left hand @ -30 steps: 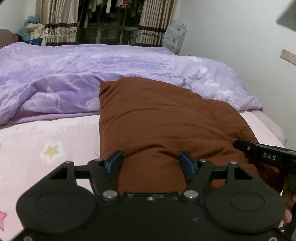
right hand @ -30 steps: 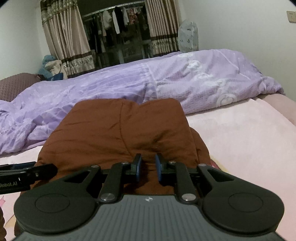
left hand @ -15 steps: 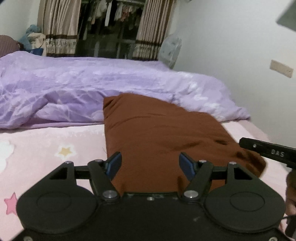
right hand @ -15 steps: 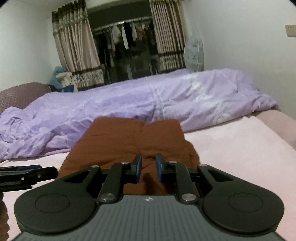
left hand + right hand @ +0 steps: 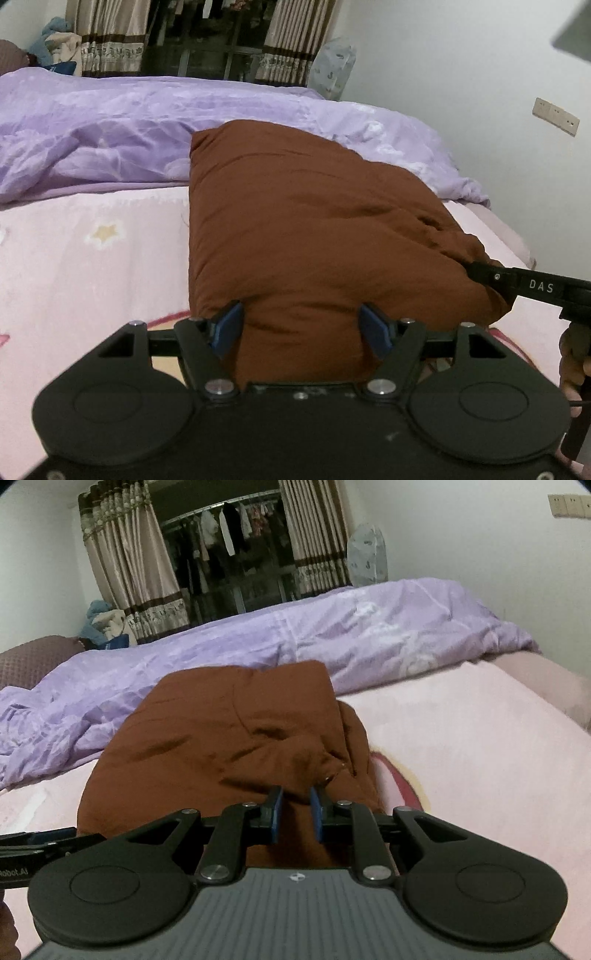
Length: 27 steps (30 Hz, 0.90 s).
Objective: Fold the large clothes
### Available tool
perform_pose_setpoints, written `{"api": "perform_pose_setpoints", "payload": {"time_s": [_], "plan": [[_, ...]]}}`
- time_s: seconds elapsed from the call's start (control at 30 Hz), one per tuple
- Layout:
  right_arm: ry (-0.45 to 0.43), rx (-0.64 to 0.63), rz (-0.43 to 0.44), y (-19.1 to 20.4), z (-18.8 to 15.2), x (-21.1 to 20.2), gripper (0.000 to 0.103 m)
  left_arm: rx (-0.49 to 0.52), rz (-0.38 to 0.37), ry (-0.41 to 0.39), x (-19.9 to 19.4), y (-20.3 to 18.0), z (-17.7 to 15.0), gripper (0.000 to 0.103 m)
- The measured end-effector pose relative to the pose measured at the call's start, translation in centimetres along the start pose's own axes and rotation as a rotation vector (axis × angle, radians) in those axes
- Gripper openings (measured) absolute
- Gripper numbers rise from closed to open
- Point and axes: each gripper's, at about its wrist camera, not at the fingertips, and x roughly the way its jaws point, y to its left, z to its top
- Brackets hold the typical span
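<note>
- Left wrist view: your left gripper point(image 5: 301, 325) stands with its jaws wide apart, straddling the near edge of the brown garment point(image 5: 314, 229) without pinching it. The garment lies on the pink sheet point(image 5: 92, 266), its far end against the purple duvet point(image 5: 129, 122). Only this view shows that unclamped spread; here the right gripper point(image 5: 476, 271) meets the garment's right edge (its jaws cannot be made out from this side).
- Right wrist view: your right gripper point(image 5: 295, 812) has its jaws nearly closed on a bunched ridge of the garment point(image 5: 221, 731), detail the other view hides.
- Risk: pull now and one-sided hold may skew the fold, dragging padded cloth askew; a thin pinch could slip free.
</note>
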Motion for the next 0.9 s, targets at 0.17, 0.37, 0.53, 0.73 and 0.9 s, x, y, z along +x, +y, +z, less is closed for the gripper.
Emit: {"api": "perform_pose_setpoints", "payload": {"time_s": [0.17,0.37,0.53,0.73,0.9], "plan": [[-0.002,0.02,0.014,-0.3,-0.5,0.2,0.02,0.008,0.008,0.007,0.4,0.1,-0.1,0.075],[0.012,0.027,0.04,-0.8,0.1,-0.4,0.02,-0.002,0.011,0.018,-0.7,0.2,0.5,0.075],[-0.03,0.101,0.18,-3.3,2.2,-2.0,0.052,-0.115,-0.051,-0.059,-3.1,4.1,2.3,0.08],[-0.068,0.2,0.246,-7.7,4.4,-0.8,0.089,-0.308,-0.14,-0.031,-1.3,10.2,3.8,0.081],[0.11,0.384,0.393,-11.4,4.3,4.8,0.087,-0.482,-0.275,0.052,2.8,13.2,3.1,0.082]]}}
